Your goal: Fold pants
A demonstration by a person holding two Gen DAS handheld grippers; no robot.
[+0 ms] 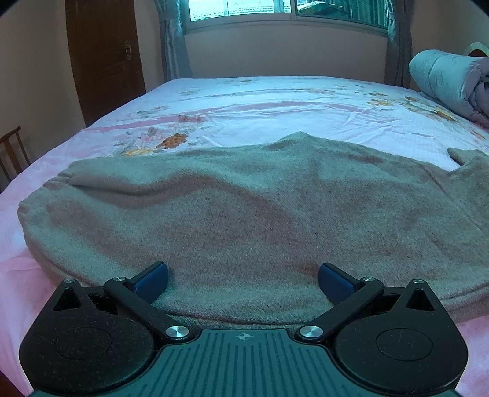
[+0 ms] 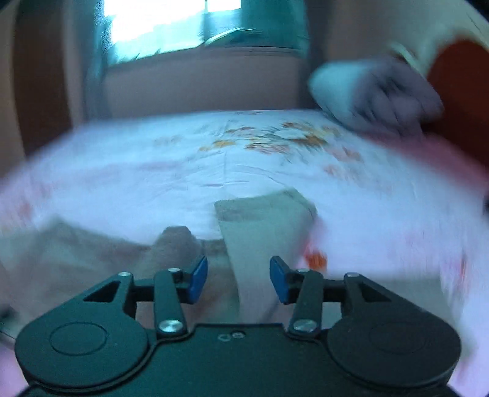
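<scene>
Both your grippers spread wide over the grey pants on the bed

Your left gripper is released, blue pads splayed wide, low at the near edge of the fleecy grey pants, which lie sideways right ahead of it on the floral bedsheet. A rolled-up quilt sits far off to its right by the window. Your right gripper is also unclenched, holding nothing; that view's blurry, but a pant leg stretches straight out ahead between its fingers.
</scene>
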